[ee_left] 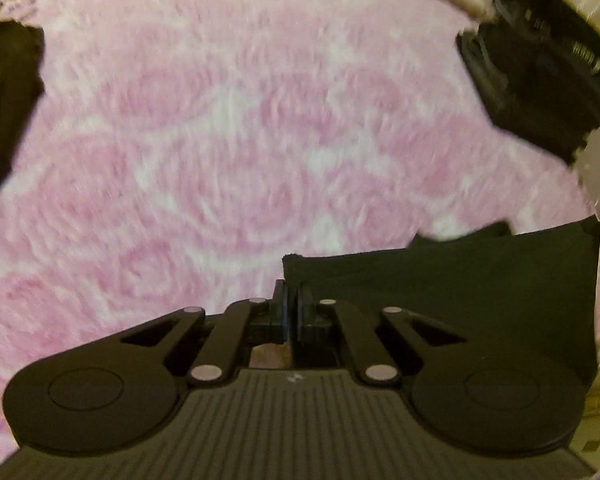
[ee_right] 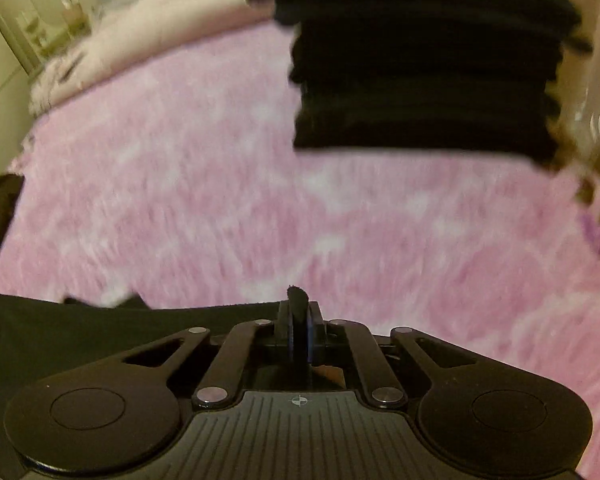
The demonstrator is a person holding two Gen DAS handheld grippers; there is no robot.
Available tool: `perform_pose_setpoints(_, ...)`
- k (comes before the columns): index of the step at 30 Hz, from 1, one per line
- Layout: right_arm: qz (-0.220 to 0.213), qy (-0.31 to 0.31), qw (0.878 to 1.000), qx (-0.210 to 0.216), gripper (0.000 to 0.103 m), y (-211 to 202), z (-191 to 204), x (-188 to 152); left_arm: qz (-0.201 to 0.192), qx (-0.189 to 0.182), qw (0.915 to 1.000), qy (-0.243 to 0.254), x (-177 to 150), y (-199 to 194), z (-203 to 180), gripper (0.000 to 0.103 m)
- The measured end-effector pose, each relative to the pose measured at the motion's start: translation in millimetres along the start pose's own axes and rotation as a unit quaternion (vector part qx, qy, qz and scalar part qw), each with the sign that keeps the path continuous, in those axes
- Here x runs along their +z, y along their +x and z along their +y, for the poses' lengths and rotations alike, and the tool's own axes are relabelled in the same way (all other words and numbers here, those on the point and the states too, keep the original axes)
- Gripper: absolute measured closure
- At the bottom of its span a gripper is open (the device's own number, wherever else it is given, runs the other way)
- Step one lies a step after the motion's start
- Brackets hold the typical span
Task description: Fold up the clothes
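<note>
A black cloth [ee_left: 460, 300] hangs stretched between both grippers above a pink and white fluffy blanket [ee_left: 220, 140]. My left gripper [ee_left: 291, 312] is shut on the cloth's left corner, and the fabric spreads away to the right. In the right wrist view my right gripper [ee_right: 298, 328] is shut on the other corner, a tuft of black fabric poking up between its fingers, and the black cloth [ee_right: 100, 332] runs off to the left. A stack of folded black clothes [ee_right: 424, 68] sits on the blanket [ee_right: 220, 200] ahead of the right gripper.
The same black stack [ee_left: 540, 68] shows at the upper right in the left wrist view. Another dark garment [ee_left: 4, 100] lies at the left edge. A pale pink pillow or cover [ee_right: 148, 36] lies at the far side, with a pale wall beyond it.
</note>
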State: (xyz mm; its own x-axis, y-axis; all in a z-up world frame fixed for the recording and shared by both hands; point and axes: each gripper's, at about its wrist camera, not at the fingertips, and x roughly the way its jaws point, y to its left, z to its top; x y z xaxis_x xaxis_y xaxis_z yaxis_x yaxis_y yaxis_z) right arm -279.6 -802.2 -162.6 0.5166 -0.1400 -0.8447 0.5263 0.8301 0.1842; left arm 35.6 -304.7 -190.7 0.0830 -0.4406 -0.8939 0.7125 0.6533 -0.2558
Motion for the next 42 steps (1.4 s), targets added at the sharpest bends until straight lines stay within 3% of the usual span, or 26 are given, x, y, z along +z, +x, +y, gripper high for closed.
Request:
perform_pose_setpoints(2,-0.005,-0.001,1.0,-0.004,0.099,8.5,0.9,4.5,-0.006,0.005,1.0,-0.001,3.8,1.0,0.0,0.101)
perform_pose_setpoints(7,0.025,-0.032,0.999,-0.028,0.098,67.0,1.3,-3.2,0.039,0.032,0.9987,-0.009,-2.1,52.2,8.8,0.098)
perform_pose_setpoints(10,0.019,-0.034,0.998,-0.051,0.044,64.3,-0.2,-10.7,0.047,0.056,0.9972,0.018,-7.7,56.7,5.1,0.09)
perform_pose_setpoints(13,-0.002,-0.021,0.999,-0.037,0.044,29.7,3.1,-19.5,0.026,0.079,0.9954,0.047,-15.0,30.4,-4.7,0.086)
perform_pose_setpoints(15,-0.016,-0.017,1.0,-0.003,0.044,-1.0,13.6,-31.2,0.011,0.086,0.9938,0.069,-21.2,9.3,-15.8,0.086)
perform_pose_setpoints(19,0.024,-0.008,0.994,0.106,0.044,-30.6,46.2,-80.1,0.009,0.014,0.9905,0.136,-48.8,-7.4,-68.0,0.086)
perform_pose_setpoints(21,0.063,-0.041,0.988,0.133,0.044,-30.7,60.9,-114.0,0.035,-0.01,0.985,0.169,-70.9,5.6,-93.5,0.086)
perform_pose_setpoints(23,0.1,-0.075,0.983,0.134,0.044,-29.6,62.3,-148.8,0.067,-0.021,0.9767,0.203,-96.0,23.5,-116.6,0.085)
perform_pose_setpoints(25,0.125,-0.055,0.982,0.127,0.044,-35.4,40.8,-175.1,0.082,-0.003,0.9701,0.229,-117.4,34.7,-124.3,0.084)
perform_pose_setpoints(29,0.131,-0.021,0.986,0.105,0.044,-64.0,-5.8,-201.8,0.078,0.017,0.9737,0.214,-126.5,22.4,-112.2,0.083)
perform_pose_setpoints(33,0.142,-0.041,0.986,0.074,0.044,-79.7,-18.6,-211.1,0.089,0.035,0.9692,0.227,-131.3,12.7,-104.9,0.084)
perform_pose_setpoints(35,0.146,-0.043,0.987,0.045,0.044,-82.1,-8.6,-209.4,0.096,0.041,0.9658,0.237,-132.3,8.3,-106.5,0.084)
perform_pose_setpoints(40,0.11,-0.067,0.99,0.056,0.044,-85.6,75.3,-216.3,0.081,0.045,0.9606,0.262,-125.2,-17.9,-108.8,0.079)
perform_pose_setpoints(42,0.096,-0.077,0.991,0.06,0.044,-86.9,108.8,-219.0,0.072,0.042,0.9549,0.285,-123.4,-28.9,-102.1,0.076)
